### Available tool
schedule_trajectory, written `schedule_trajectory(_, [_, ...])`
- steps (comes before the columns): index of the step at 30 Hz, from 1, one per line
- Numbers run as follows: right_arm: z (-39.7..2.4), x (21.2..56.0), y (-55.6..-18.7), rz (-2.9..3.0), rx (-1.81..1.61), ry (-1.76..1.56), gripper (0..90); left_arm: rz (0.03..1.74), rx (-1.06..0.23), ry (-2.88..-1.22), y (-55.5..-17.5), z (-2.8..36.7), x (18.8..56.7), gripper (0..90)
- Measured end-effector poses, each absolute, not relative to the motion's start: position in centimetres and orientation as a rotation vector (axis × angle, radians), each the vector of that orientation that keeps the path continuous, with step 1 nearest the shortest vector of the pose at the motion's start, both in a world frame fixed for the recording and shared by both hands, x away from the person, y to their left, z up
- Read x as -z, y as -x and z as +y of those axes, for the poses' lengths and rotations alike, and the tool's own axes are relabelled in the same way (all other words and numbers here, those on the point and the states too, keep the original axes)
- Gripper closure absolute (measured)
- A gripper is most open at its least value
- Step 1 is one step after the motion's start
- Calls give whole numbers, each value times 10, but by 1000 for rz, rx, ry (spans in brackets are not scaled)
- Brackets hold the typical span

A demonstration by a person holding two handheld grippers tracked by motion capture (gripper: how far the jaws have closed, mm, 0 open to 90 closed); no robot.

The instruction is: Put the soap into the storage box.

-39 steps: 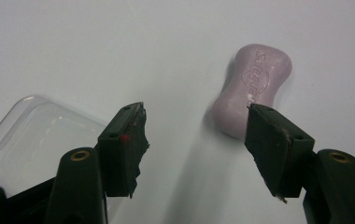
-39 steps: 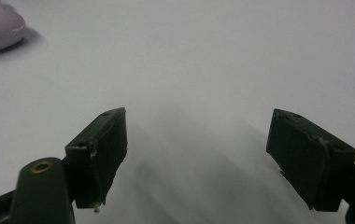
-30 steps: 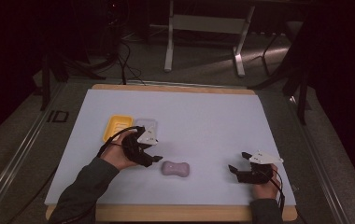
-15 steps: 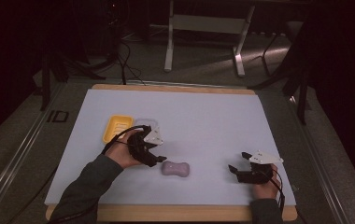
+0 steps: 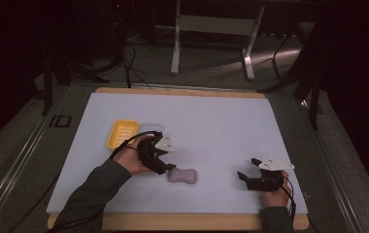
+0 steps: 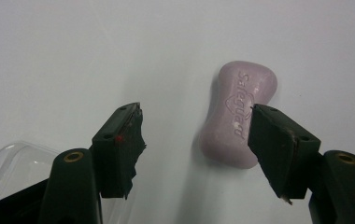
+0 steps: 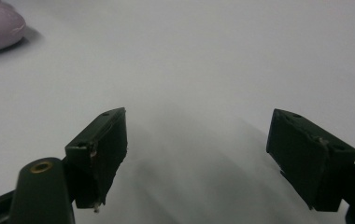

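The left tongs [image 6: 199, 135], jaws just opened wide, straddle empty bench beside the waisted lilac soap bar [image 6: 238, 119], lying near-centre, ready for gripping. The right tongs [image 7: 196, 154] gape empty, parked aside.

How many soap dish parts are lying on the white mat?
2. A yellow soap tray lies left of centre, and a clear plastic lid sits right beside it, partly behind the left tool. The lilac soap bar lies apart, nearer the person.
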State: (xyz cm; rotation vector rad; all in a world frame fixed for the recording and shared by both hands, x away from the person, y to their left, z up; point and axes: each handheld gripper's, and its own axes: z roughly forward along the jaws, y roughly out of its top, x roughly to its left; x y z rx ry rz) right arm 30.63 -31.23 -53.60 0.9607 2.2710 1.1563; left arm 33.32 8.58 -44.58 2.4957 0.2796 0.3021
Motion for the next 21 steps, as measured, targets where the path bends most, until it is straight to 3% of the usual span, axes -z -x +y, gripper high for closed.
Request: schedule_trajectory(21, [-312,536,-306,2273,-1153,-955,200,217,-267,-2544,-332,68,454,356])
